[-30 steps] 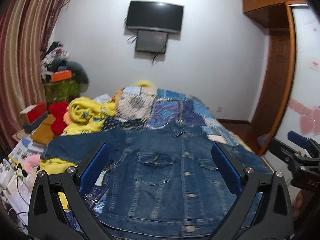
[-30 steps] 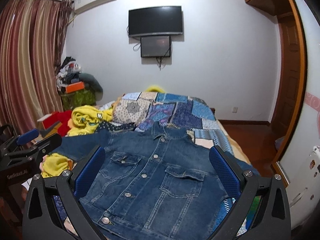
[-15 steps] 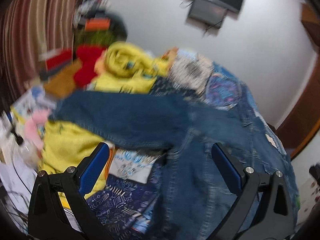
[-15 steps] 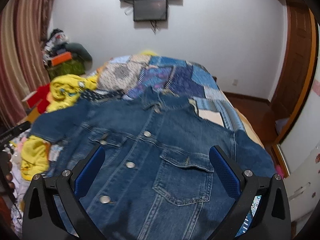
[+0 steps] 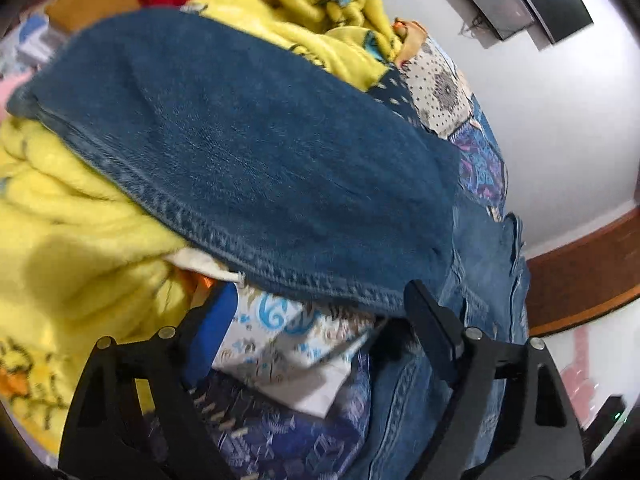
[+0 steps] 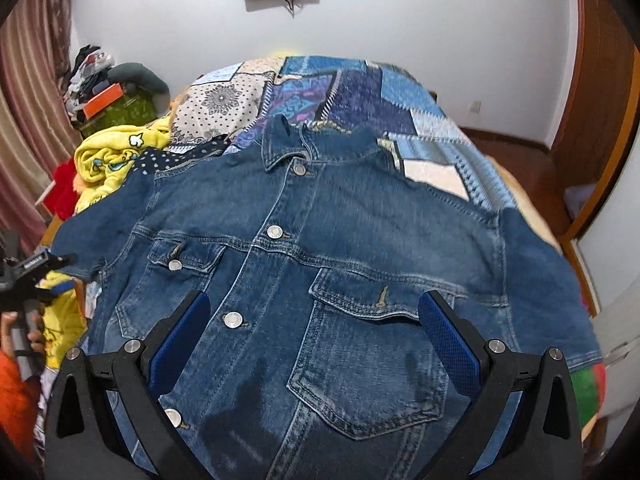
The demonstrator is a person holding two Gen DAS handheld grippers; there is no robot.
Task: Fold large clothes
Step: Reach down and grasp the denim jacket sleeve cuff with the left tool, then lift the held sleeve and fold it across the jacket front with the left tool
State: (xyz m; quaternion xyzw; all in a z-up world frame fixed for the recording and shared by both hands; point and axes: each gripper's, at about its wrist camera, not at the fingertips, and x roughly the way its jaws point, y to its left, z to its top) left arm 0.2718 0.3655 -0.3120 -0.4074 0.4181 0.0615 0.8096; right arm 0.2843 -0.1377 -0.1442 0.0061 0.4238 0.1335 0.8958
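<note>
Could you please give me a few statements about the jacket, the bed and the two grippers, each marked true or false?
1. The denim jacket lies front up, buttons showing. True.
2. The right gripper is shut on the jacket's collar. False: its jaws are open above the chest pocket.
3. The left gripper is open, close to the jacket's sleeve. True.
4. A yellow blanket lies partly under that sleeve. True.
5. The patchwork quilt is plain white. False: it is mostly blue, patterned patches.

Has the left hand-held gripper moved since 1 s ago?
Yes. The left hand-held gripper has swung left and down toward the denim jacket's sleeve; the wall TV slid to the upper right corner.
</note>
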